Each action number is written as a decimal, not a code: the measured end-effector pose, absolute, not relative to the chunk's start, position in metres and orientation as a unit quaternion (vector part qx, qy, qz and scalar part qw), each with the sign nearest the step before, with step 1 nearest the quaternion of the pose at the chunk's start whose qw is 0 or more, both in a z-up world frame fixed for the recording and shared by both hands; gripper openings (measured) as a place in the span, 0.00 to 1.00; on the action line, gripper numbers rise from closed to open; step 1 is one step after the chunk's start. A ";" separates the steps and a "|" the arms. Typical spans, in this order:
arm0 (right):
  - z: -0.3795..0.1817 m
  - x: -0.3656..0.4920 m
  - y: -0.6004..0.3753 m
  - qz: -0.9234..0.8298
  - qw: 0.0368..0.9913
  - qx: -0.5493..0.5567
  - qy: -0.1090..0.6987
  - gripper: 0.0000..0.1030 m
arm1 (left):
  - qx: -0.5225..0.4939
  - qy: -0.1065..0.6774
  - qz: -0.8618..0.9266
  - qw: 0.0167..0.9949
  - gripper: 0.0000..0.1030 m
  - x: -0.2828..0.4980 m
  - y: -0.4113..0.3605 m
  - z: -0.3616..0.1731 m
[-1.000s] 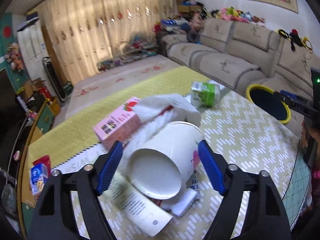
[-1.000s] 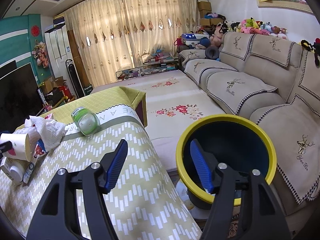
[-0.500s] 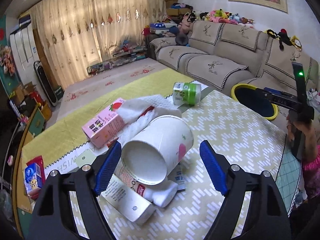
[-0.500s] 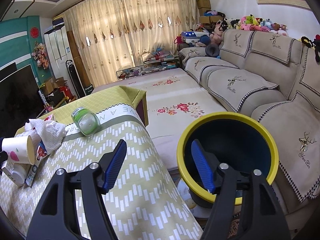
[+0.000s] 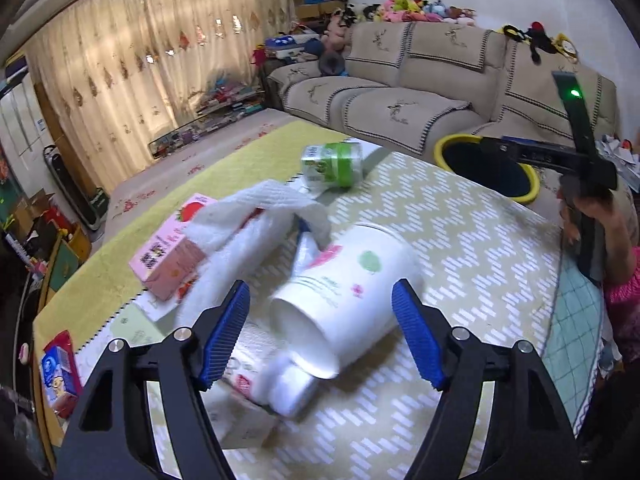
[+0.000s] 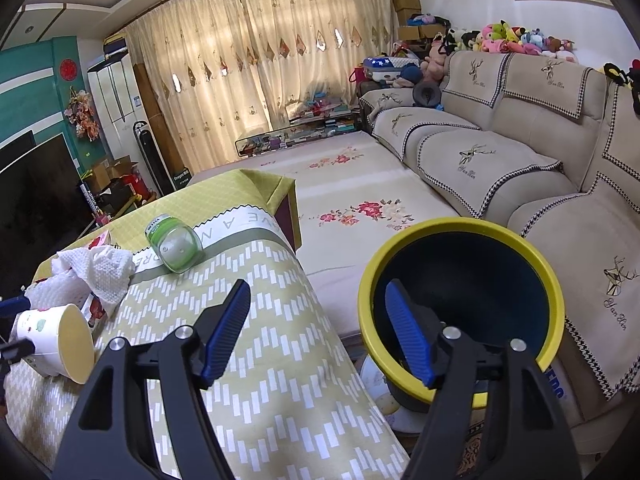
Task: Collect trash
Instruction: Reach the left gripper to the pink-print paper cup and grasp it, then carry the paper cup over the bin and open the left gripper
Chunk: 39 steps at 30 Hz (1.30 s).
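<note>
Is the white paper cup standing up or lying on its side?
On its side: the paper cup lies tipped on the table, its open mouth facing the left wrist camera.

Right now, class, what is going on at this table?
A person is clearing trash with a gripper in each hand. The left gripper has a tipped white paper cup between its pads; its jaws have just been closing, but the right pad seems not to touch it yet. The right gripper hangs open and empty by the yellow-rimmed bin. A green bottle lies on the table.

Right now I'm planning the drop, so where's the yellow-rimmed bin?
The bin stands on the floor between the table's corner and the sofa, right of centre in the right wrist view.
</note>
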State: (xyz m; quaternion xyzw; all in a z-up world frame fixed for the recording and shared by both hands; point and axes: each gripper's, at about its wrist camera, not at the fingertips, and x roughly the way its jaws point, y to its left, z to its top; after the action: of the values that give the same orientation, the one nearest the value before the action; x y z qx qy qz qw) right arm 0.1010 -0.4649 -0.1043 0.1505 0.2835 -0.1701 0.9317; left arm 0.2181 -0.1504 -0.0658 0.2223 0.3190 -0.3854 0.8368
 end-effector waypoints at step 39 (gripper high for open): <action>-0.108 0.108 -0.466 -0.134 0.932 0.186 0.281 0.66 | 0.135 0.349 -0.097 0.922 0.81 0.195 -0.216 -0.102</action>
State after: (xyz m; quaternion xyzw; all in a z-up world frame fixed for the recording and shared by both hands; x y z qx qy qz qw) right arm 0.1076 -0.4661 -0.1081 0.1857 0.2811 -0.1335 0.9320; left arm 0.1948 -0.2157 -0.1018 0.1347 0.3494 -0.0967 0.9222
